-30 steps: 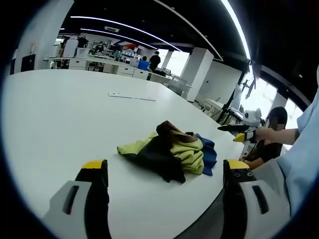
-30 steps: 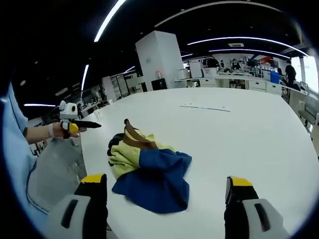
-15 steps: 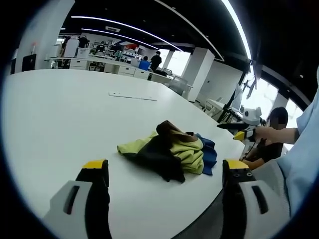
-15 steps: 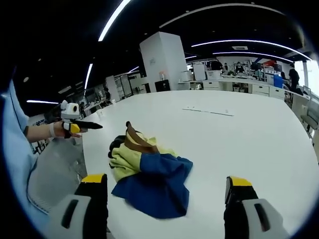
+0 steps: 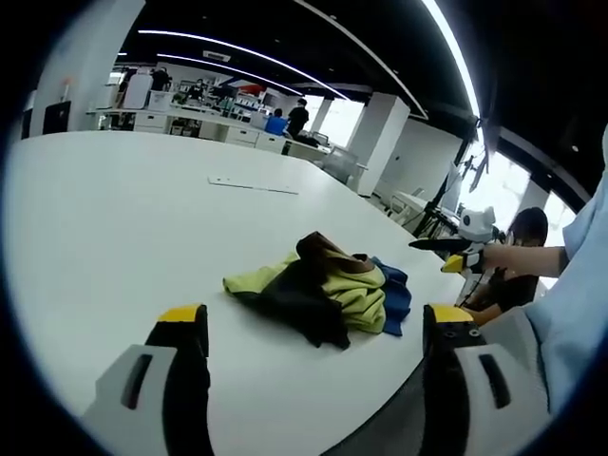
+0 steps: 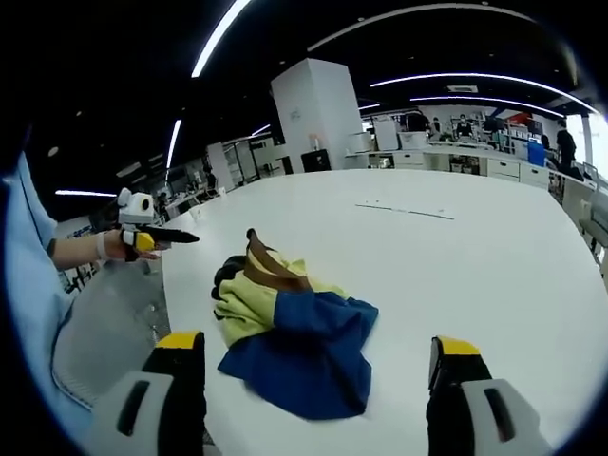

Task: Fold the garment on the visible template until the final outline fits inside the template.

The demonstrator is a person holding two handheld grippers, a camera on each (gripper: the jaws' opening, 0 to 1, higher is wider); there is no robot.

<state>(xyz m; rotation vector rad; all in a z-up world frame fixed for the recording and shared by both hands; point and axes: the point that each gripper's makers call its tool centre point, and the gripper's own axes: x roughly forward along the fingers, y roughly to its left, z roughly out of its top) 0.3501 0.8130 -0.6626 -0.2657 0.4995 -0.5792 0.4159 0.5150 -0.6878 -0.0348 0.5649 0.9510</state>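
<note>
Spreading across both views is a big white table [image 5: 114, 209], bare over most of its top, with an open office of desks and ceiling light strips behind it. Near the table's edge on the person's side lies the garment [image 5: 318, 290] — a crumpled heap, not flat, in yellow-green, blue, black and brown. In the right gripper view the garment [image 6: 294, 332] shows its blue part nearest the camera, the yellow-green part behind it and a brown band on top. Farther out on the table lies a thin pale strip [image 5: 252, 185], flat and well apart from the heap; whether it is the template cannot be told.

A person's light blue sleeve [image 5: 579, 285] shows at the edge of the left gripper view.

The left gripper [image 5: 313, 361] hangs above the table short of the garment, its two yellow-tipped jaws spread wide with nothing between them. The right gripper [image 6: 318, 370] is the same — jaws wide apart, empty, the blue cloth just beyond them and not touched. Each gripper also shows in the other's view, held in a hand off the table's edge.
</note>
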